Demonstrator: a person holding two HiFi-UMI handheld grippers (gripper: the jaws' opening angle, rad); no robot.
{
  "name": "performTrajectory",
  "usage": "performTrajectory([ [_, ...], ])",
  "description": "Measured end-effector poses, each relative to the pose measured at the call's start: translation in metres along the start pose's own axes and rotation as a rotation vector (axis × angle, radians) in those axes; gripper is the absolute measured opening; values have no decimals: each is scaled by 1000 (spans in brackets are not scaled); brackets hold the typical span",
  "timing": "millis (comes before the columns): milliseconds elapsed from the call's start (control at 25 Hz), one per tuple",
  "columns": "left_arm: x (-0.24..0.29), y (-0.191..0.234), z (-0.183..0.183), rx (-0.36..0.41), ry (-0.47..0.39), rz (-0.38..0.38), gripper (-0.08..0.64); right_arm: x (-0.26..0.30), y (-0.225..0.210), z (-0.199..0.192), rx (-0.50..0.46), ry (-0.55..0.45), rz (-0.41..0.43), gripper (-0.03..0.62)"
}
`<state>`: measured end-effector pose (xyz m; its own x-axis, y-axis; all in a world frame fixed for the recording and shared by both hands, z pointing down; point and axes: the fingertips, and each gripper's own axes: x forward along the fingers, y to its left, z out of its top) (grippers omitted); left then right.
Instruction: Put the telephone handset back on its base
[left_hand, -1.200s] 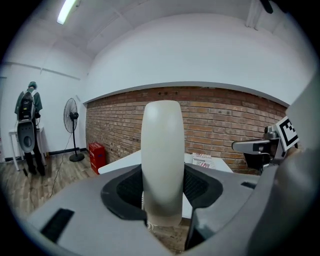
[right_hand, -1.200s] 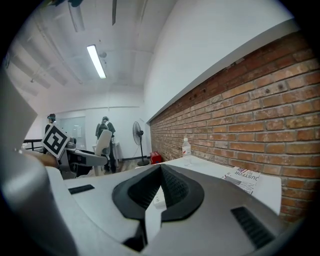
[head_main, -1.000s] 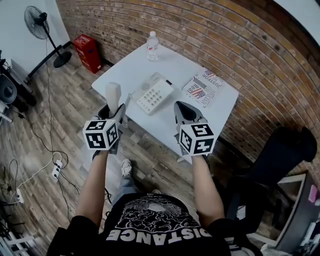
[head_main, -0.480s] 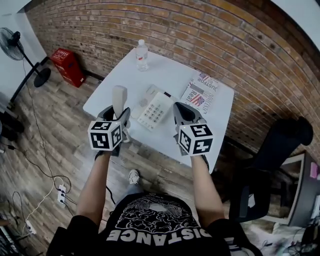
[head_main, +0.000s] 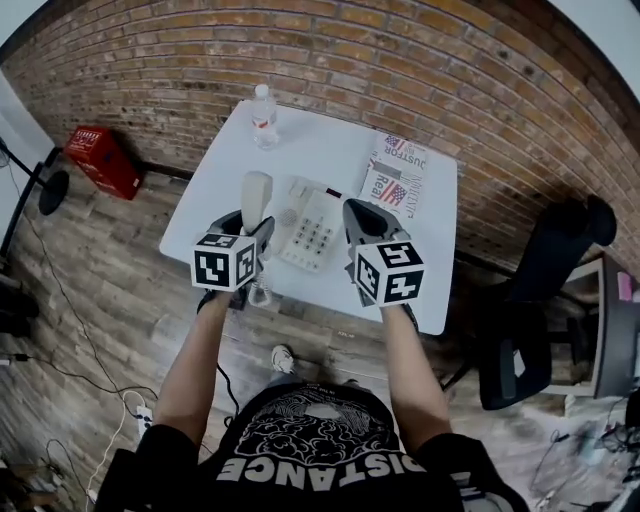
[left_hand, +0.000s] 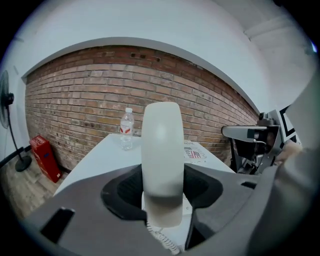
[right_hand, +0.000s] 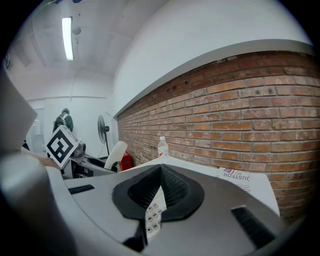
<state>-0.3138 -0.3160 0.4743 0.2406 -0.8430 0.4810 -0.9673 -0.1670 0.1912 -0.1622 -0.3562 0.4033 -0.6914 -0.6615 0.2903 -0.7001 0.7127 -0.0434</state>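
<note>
Left gripper view: handset (left_hand: 161, 160) clamped btwn jaws.

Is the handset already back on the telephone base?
No, the handset stands upright, clamped in the left tongs, off to the side of the telephone base.

Left tongs (head_main: 254, 222) clamp the handset (head_main: 256, 192) upright, left of the telephone base (head_main: 312, 230). Right tongs (head_main: 357, 212), closed and empty, hover right of it.

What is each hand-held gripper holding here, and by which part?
The left hand-held gripper clamps the telephone handset near its lower end, with the handset standing upright. The right hand-held gripper is shut on nothing.
</note>
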Motion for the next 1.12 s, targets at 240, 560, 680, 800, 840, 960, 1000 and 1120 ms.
performTrajectory([
  [240,35,2,-6,20,130,-121,213,7,0,-1,22,3,-75,-2],
  [560,81,-3,-15,52,317,-203,213,14,-8,-8,45,15,-147,-2],
  [680,94,-6,-24,59,381,-209,213,16,-14,-10,53,16,-167,-2],
  [800,104,-5,-35,74,445,-198,213,18,-19,-13,60,17,-181,-2],
  [840,107,-5,-37,76,461,-196,213,19,-21,-14,63,17,-185,-2],
  [960,115,-4,-39,79,502,-183,213,19,-26,-15,73,15,-197,-2],
  [1000,117,-2,-40,80,519,-175,213,19,-27,-16,75,15,-200,-2],
  [1120,123,1,-42,77,560,-158,213,19,-29,-17,79,14,-204,-2],
])
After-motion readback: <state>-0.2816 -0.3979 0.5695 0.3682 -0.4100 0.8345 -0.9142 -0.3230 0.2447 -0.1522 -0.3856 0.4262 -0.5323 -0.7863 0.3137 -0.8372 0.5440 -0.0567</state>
